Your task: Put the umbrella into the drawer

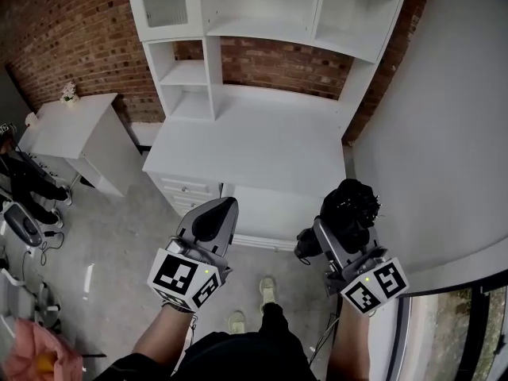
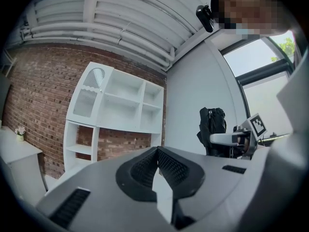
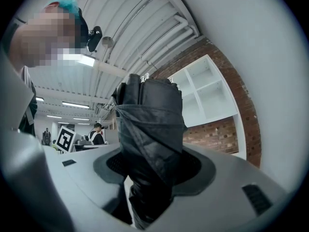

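Carrying step, by the look of it, just short of the desk [image 1: 254,141]. Clamped tight on the folded black umbrella [image 1: 350,203] with the right tool [image 1: 332,230]. Gripped low on the bundle, with the upper end poking well past the jaws in the right gripper view. Held up in the air off the desk's front right corner, touching nothing but the tool.

Over to the left tool [image 1: 213,219]: closed tip to tip, nothing between the pads [image 2: 170,167]. Hovering free, off the desk's front edge toward the left.

Below the front left corner, a stack of small drawers [image 1: 198,203] with knobs [image 1: 186,187], looking closed from up here. Beside them, under the middle of the front edge, a wider white panel [image 1: 274,213]. Pulled-out drawer or fixed shelf? Hard to say from this angle.

So, as a judgement: umbrella secured, drawer not yet dealt with. Probably calls next for opening the spare left tool, catching a knob and drawing a drawer out, unless there is already an open one in the middle. Then lowering the umbrella in lengthwise with the right, level and clear of the drawer walls, and letting go only once settled. Worth watching the loose fabric folds, liable to snag on the drawer lip.
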`<move>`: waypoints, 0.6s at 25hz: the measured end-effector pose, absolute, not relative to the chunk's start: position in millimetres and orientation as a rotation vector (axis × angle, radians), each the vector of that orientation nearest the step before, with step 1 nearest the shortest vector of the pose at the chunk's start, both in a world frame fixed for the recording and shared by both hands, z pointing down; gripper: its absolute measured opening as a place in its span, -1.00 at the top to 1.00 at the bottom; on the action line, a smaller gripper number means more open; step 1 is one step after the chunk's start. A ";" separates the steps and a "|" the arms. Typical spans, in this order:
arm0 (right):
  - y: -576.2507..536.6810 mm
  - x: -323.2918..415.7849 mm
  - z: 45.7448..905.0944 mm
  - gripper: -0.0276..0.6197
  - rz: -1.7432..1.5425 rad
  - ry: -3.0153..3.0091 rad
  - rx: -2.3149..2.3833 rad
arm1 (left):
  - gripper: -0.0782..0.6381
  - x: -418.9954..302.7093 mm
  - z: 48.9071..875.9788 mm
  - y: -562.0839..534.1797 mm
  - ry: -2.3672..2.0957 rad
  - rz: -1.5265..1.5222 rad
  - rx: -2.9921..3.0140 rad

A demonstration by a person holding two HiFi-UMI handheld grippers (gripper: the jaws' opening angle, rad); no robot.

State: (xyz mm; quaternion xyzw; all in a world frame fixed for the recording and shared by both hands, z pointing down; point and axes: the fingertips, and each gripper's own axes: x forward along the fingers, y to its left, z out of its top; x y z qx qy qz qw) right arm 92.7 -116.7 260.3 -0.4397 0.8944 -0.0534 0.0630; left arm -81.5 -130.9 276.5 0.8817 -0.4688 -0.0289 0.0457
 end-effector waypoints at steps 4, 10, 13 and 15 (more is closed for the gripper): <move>-153.4 87.9 280.1 0.20 -0.171 2.810 -1.225 | 0.76 -72.6 293.2 -159.3 -1.481 -0.063 2.651; -210.3 83.3 317.2 0.20 -0.222 2.948 -1.083 | 0.76 -66.8 319.4 -207.6 -1.563 -0.038 2.572; -232.5 79.4 339.4 0.20 -0.232 3.015 -1.012 | 0.76 -59.3 335.0 -225.0 -1.585 -0.022 2.558; -245.4 74.7 356.4 0.20 -0.245 3.060 -0.964 | 0.76 -55.2 344.8 -235.6 -1.593 -0.014 2.555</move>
